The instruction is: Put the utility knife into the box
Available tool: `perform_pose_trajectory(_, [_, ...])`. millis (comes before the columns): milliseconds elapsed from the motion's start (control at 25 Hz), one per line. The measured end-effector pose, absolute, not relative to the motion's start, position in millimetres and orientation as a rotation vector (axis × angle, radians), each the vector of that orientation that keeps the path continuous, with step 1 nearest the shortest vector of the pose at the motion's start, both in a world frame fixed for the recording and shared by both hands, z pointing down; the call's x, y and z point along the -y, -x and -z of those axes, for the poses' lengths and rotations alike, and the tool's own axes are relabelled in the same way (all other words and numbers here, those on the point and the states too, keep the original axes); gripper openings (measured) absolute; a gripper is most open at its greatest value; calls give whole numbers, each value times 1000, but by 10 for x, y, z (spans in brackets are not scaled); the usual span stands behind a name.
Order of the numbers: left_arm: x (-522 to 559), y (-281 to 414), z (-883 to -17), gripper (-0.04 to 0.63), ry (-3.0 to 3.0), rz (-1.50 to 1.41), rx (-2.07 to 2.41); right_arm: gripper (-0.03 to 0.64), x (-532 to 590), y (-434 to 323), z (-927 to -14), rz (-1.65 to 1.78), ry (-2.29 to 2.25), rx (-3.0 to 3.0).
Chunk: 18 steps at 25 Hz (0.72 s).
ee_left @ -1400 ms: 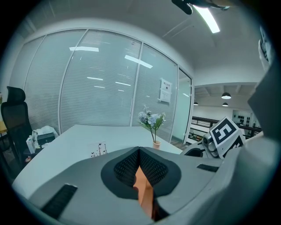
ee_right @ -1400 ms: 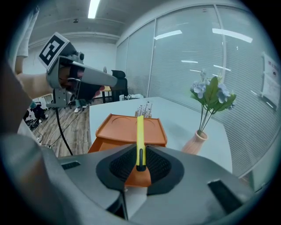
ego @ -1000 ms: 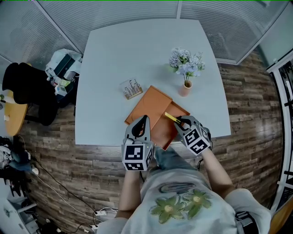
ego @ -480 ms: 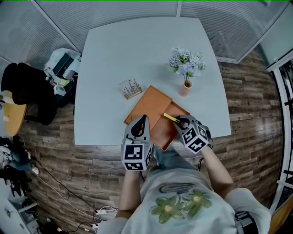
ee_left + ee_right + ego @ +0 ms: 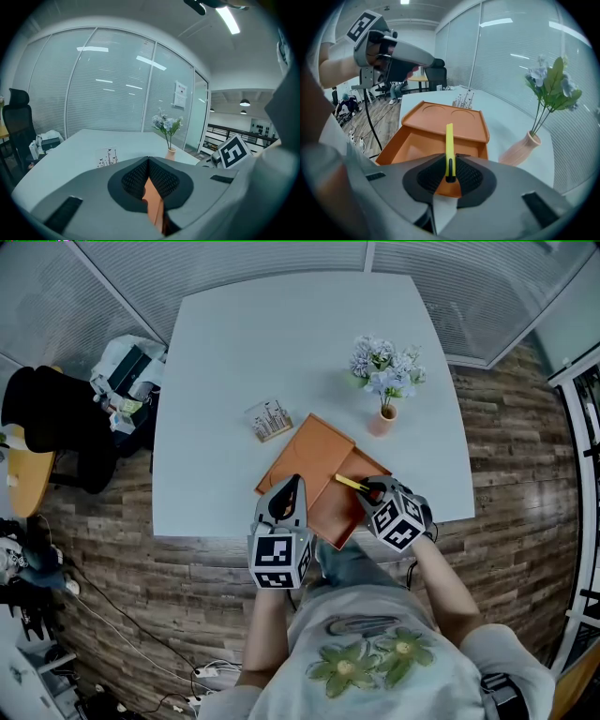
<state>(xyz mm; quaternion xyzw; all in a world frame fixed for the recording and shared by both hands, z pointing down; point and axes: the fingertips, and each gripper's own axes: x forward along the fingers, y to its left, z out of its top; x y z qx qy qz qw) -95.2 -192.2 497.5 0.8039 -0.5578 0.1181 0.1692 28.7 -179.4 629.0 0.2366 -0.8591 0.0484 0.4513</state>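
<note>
Tabletop (image 5: 281, 343): left fingers (image 5: 135, 180) pinch one box (image 5: 317, 457), right fingers (image 5: 430, 177) grip one utility knife (image 5: 449, 145).

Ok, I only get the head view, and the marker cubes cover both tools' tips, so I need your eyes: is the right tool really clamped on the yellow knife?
Observer: Yes. In the right gripper view the right tool has both pads pressed on the utility knife, gripping it near its rear end.
Operator: Where does the knife point from there?
Observer: Straight ahead, over the open tray of the box and toward its opened lid.
Operator: And the left tool?
Observer: The left gripper view shows the left tool shut on a thin orange edge of the box.
</note>
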Motion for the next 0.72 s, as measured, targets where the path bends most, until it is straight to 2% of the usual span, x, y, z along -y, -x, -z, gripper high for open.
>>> perform_pose_trajectory(720, [1925, 1023, -5038, 0, -2280, -345, 1580, 69, 1715, -194, -6708, -21, -356, 1976])
